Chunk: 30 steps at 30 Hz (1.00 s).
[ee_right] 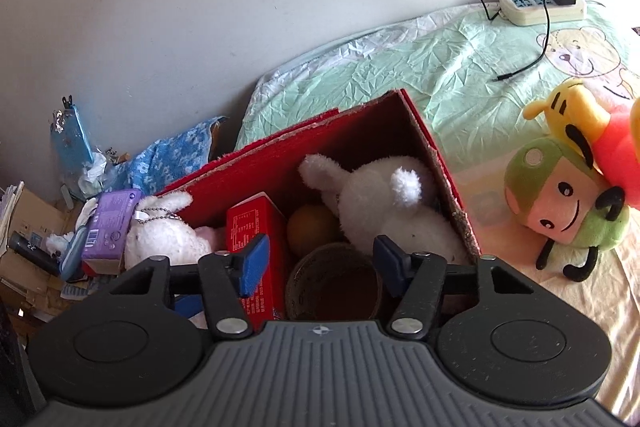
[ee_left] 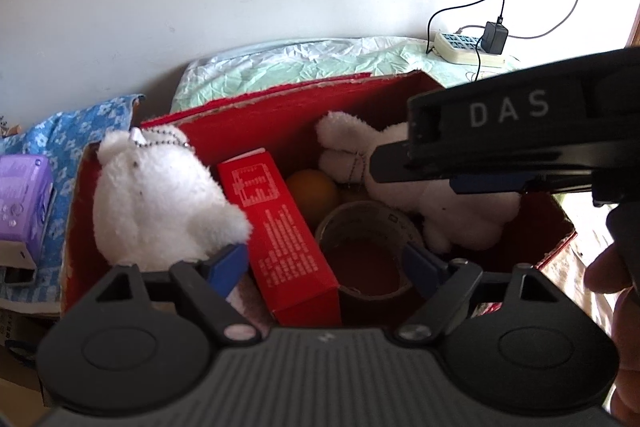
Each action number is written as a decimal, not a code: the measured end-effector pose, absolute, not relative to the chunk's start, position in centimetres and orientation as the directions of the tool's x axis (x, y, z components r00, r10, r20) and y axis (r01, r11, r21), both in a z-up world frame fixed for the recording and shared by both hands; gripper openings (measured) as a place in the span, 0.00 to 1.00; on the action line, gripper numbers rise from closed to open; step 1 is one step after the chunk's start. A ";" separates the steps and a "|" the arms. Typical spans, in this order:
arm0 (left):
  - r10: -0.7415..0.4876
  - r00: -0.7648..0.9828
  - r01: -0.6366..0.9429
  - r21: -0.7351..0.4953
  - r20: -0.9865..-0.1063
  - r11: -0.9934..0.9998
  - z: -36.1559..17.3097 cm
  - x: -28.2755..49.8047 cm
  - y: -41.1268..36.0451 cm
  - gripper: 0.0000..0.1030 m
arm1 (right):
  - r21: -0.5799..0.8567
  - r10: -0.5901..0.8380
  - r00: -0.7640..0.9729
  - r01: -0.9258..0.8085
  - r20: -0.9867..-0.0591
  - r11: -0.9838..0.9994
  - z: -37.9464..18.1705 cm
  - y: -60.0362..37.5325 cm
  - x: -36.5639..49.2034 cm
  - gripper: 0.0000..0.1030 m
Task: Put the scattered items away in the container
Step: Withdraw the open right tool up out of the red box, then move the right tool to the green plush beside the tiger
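A red cardboard box (ee_left: 276, 115) (ee_right: 304, 151) stands on the bed. Inside it are a white plush bear (ee_left: 160, 203) (ee_right: 164, 235), a white plush rabbit (ee_left: 452, 203) (ee_right: 384, 199), a red carton (ee_left: 288, 227) (ee_right: 256, 227), an orange ball (ee_left: 312, 191) (ee_right: 312, 229) and a tape roll (ee_left: 368, 227) (ee_right: 332, 267). My left gripper (ee_left: 324, 267) is open over the box's near side, holding nothing. My right gripper (ee_right: 320, 259) is open above the box and empty; it also shows from the side in the left wrist view (ee_left: 412, 175), over the rabbit.
A green and yellow plush toy (ee_right: 568, 183) lies on the bed right of the box. A power strip (ee_right: 540, 3) (ee_left: 468, 47) with a black adapter lies at the bed's far end. A purple pack (ee_right: 112, 223) (ee_left: 24, 199) and clutter lie left of the box.
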<state>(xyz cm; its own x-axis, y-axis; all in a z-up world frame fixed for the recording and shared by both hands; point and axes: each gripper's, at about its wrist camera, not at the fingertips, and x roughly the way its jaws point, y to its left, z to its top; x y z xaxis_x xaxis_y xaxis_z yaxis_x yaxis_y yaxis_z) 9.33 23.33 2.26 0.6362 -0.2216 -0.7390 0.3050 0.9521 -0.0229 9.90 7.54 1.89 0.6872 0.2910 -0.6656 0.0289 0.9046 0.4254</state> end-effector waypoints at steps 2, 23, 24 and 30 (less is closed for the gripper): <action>-0.227 0.636 0.308 -0.028 -0.738 0.951 2.3 9.3 23.1 0.78 | 0.442 0.303 0.720 0.007 -0.625 0.897 2.5 6.8 9.0 0.58; -0.469 0.603 0.581 -0.047 -0.645 0.812 5.5 2.7 9.3 0.75 | 0.393 0.145 0.726 0.184 -0.672 0.901 -1.9 -9.1 6.1 0.57; -0.469 0.596 0.595 -0.035 -0.651 0.803 5.2 2.4 8.3 0.75 | 0.385 0.138 0.729 0.182 -0.670 0.905 -2.3 -9.6 6.3 0.57; -0.465 0.530 0.591 -0.084 -0.709 0.802 2.7 3.1 5.1 0.75 | 0.364 0.125 0.722 0.186 -0.681 0.913 -4.3 -12.0 7.7 0.57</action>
